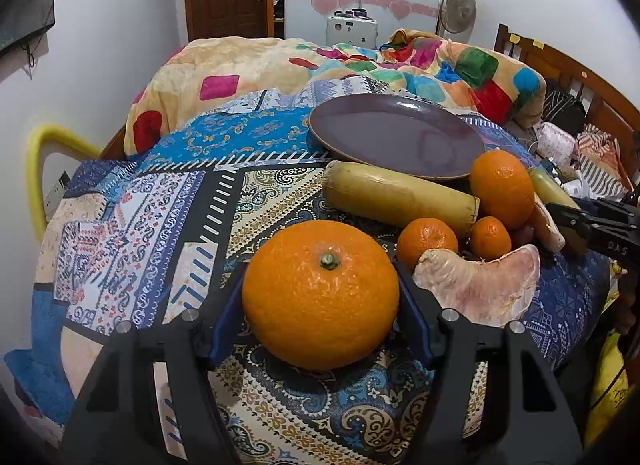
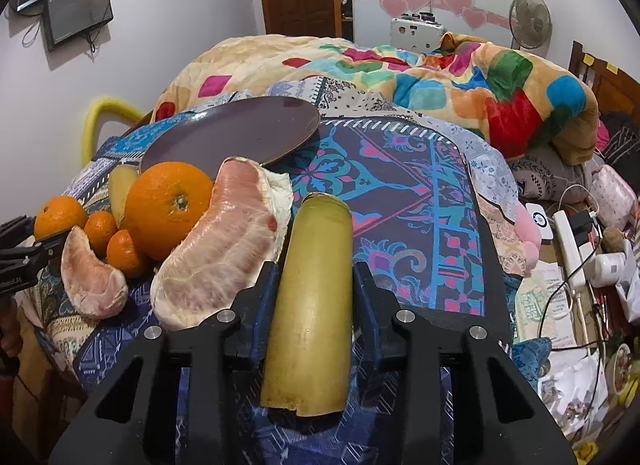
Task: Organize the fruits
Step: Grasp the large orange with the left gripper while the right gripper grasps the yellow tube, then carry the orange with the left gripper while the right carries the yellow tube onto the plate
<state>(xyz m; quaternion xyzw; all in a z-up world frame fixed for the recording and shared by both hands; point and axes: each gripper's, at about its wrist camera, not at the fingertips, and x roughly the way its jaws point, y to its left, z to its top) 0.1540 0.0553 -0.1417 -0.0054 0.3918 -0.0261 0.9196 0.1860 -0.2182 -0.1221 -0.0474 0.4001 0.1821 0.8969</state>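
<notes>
My left gripper [image 1: 320, 297] is shut on a large orange [image 1: 320, 295], its blue pads against both sides, low over the patterned cloth. My right gripper [image 2: 316, 285] is shut on a yellow sugarcane piece [image 2: 312, 305]; it also shows at the right edge of the left wrist view [image 1: 592, 221]. A purple plate [image 1: 396, 137] lies empty behind the fruit; it also shows in the right wrist view [image 2: 240, 133]. A second cane piece [image 1: 400, 195], an orange [image 1: 502, 187], two small tangerines [image 1: 427, 241] and a pomelo segment [image 1: 480, 289] lie between.
A bigger pomelo segment [image 2: 216, 249] lies left of my right gripper. The cloth-covered table [image 1: 140, 225] stands against a bed with a colourful blanket [image 1: 400, 61]. A yellow chair back [image 1: 36, 169] is at the left. Cables and clutter [image 2: 576, 249] lie at the right.
</notes>
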